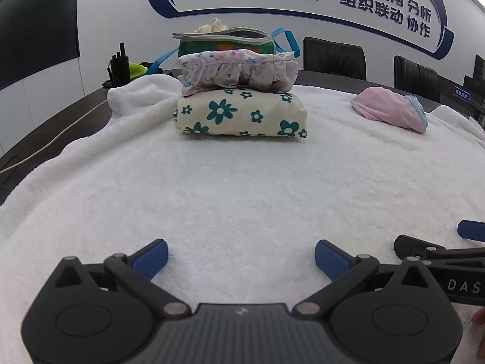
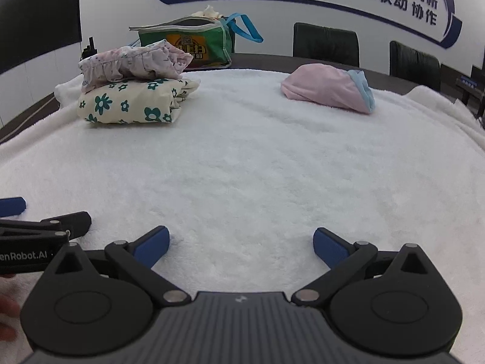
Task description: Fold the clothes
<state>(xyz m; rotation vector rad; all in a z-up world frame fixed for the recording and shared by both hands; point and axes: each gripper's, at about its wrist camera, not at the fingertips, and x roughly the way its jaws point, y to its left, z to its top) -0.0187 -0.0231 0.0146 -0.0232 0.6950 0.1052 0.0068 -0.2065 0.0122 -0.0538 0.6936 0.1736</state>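
A folded cream garment with teal flowers lies on the white towel, with a folded pink ruffled floral garment stacked on it. The stack also shows in the right wrist view, with the ruffled piece on top. An unfolded pink garment with a light blue edge lies at the far right; it also shows in the right wrist view. My left gripper is open and empty, low over the towel. My right gripper is open and empty beside it.
A green bag with blue straps stands behind the stack, also in the right wrist view. Black chairs stand along the far wall. A black radio sits at the table's left edge.
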